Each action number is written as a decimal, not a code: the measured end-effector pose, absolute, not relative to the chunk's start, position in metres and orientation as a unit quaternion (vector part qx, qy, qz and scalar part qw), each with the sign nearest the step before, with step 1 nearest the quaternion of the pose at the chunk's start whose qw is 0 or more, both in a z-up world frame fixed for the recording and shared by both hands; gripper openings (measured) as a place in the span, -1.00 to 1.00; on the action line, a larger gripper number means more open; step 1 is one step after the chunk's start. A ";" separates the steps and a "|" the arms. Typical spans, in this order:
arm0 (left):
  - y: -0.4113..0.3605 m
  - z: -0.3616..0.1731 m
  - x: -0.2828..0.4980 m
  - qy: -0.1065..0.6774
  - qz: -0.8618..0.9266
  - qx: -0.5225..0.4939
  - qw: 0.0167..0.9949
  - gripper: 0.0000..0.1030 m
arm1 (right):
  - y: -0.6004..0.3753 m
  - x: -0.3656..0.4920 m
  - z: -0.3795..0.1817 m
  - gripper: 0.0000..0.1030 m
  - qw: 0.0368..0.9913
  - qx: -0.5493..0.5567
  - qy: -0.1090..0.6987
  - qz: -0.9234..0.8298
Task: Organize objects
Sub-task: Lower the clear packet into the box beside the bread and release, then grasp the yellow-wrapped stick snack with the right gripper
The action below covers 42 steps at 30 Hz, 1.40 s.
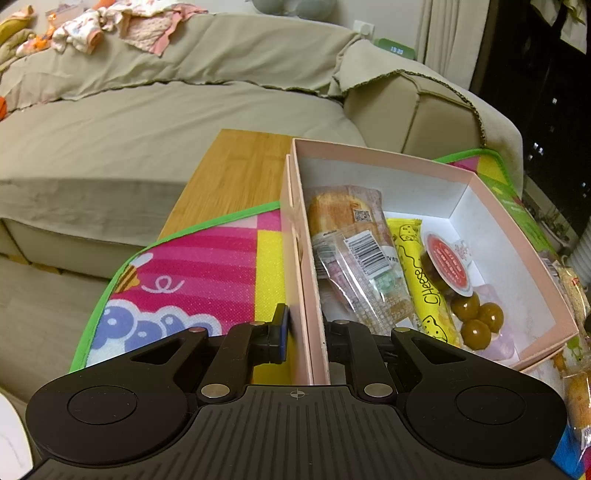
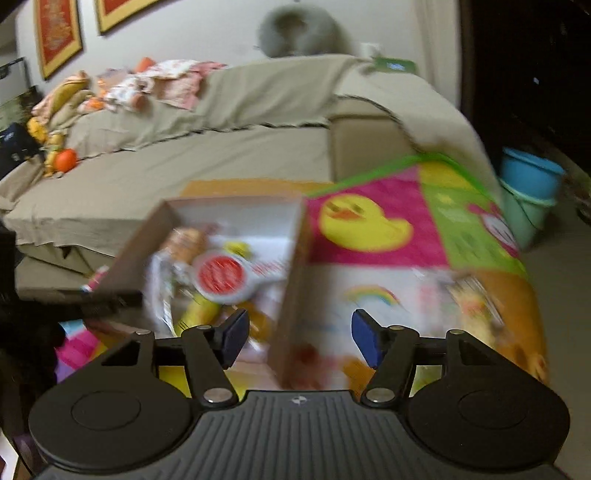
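A pink open box [image 1: 406, 162] stands on the mat. It holds a bread packet [image 1: 343, 210], clear sachets [image 1: 365, 254], a yellow cheese stick packet [image 1: 421, 280], a red-lidded cup [image 1: 448, 264] and brown balls [image 1: 476, 321]. My left gripper [image 1: 306, 334] is shut on the box's left wall, one finger outside and one inside. The right wrist view is blurred. In it my right gripper [image 2: 300, 338] stands open astride the right wall of the box [image 2: 229, 206], pads apart from it. The red-lidded cup [image 2: 221, 275] lies just beyond its left finger.
The colourful play mat [image 1: 207, 266] covers a wooden table [image 1: 236, 173] in front of a beige sofa [image 1: 147, 122] strewn with clothes [image 1: 147, 26]. Loose snack packets [image 2: 472, 299] lie on the mat right of the box. Blue buckets [image 2: 532, 177] stand on the floor at far right.
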<state>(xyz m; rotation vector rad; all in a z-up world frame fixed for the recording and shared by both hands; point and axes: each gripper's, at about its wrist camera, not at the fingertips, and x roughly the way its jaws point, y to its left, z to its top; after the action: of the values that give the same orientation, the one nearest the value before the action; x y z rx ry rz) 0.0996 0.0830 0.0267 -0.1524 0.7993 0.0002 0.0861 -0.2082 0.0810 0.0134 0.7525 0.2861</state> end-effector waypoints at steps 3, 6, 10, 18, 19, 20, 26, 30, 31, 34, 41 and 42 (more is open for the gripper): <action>0.083 0.027 0.099 0.389 0.000 -0.073 0.918 -0.72 | -0.229 0.074 0.072 0.35 0.922 0.004 0.371 0.105; 0.083 0.027 0.099 0.390 0.001 -0.072 0.918 -0.72 | -0.248 0.063 0.065 0.38 0.925 0.006 0.372 0.075; 0.083 0.026 0.099 0.390 0.001 -0.072 0.918 -0.72 | -0.269 0.053 0.055 0.44 0.925 0.016 0.378 0.046; 0.082 0.026 0.099 0.390 0.001 -0.071 0.918 -0.72 | -0.283 0.041 0.049 0.56 0.928 0.026 0.372 0.018; 0.082 0.026 0.099 0.389 0.001 -0.071 0.918 -0.72 | -0.283 0.042 0.050 0.56 0.929 0.021 0.369 0.017; 0.082 0.026 0.099 0.389 0.001 -0.072 0.918 -0.72 | -0.284 0.044 0.051 0.56 0.931 0.018 0.365 0.016; 0.082 0.026 0.099 0.389 0.001 -0.072 0.918 -0.72 | -0.295 0.080 0.051 0.56 0.933 0.006 0.360 0.013; 0.082 0.026 0.099 0.390 0.002 -0.072 0.918 -0.72 | -0.303 0.119 0.040 0.53 0.928 -0.004 0.372 -0.006; 0.082 0.026 0.099 0.390 0.002 -0.071 0.918 -0.72 | -0.305 0.130 0.036 0.44 0.925 0.002 0.380 -0.009; 0.083 0.026 0.098 0.390 0.001 -0.070 0.918 -0.72 | -0.308 0.148 0.026 -0.16 0.914 0.026 0.404 0.002; 0.083 0.026 0.098 0.390 0.002 -0.070 0.918 -0.71 | -0.287 0.118 0.046 -0.47 0.920 0.016 0.389 0.041; 0.083 0.026 0.098 0.390 0.001 -0.070 0.918 -0.71 | -0.284 0.110 0.051 -0.47 0.922 0.012 0.384 0.047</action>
<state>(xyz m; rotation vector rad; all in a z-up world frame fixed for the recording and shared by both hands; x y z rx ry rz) 0.0983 0.0828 0.0260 -0.1438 0.8013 0.0025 0.1096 -0.2839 0.0512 0.0246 0.7887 0.0962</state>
